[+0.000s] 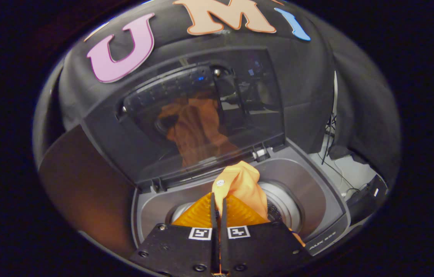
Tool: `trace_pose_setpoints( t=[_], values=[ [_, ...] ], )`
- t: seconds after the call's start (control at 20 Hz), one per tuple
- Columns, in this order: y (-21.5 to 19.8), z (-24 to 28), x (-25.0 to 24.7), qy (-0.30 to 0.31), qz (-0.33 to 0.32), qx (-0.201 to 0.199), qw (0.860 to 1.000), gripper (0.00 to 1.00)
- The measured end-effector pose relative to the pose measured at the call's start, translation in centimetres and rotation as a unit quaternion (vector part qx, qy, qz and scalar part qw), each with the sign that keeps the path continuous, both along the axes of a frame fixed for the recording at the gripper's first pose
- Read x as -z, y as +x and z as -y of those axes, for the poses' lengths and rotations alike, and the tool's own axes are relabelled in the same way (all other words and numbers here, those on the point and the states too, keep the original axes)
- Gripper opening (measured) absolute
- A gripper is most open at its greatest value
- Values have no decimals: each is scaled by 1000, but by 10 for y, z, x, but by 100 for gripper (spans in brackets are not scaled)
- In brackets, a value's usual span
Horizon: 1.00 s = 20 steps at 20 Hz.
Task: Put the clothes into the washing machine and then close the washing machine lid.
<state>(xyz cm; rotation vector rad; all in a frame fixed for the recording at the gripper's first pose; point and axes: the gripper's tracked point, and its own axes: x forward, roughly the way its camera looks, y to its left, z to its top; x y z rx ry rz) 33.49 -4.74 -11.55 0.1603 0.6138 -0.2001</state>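
We hold the gripper (219, 206) over the washer (317, 200), its fingers squeezed nearly together on a fold of the orange shirt (242, 184). The cloth bunches up at twelve o'clock from the tips and spills toward four o'clock, above the drum (282, 200). The lid (201, 115) stands open beyond, mirroring the shirt. We judge the fabric light, soft and limp: it will sag and may catch on the rim. A pinch on a thick fold, near the button (220, 182), looks safest.
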Motion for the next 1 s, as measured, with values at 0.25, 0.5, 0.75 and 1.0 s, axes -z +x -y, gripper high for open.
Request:
trace_pose_setpoints(
  t=[0.25,0.5,0.75,1.0],
  values=[
    [-3,-5,16,-8,-24,4,1000,20],
    [6,1,10,-28,-13,16,999,82],
    [3,-6,-7,-36,-4,5,999,98],
    [2,-13,-40,-57,15,-13,998,98]
  ],
)
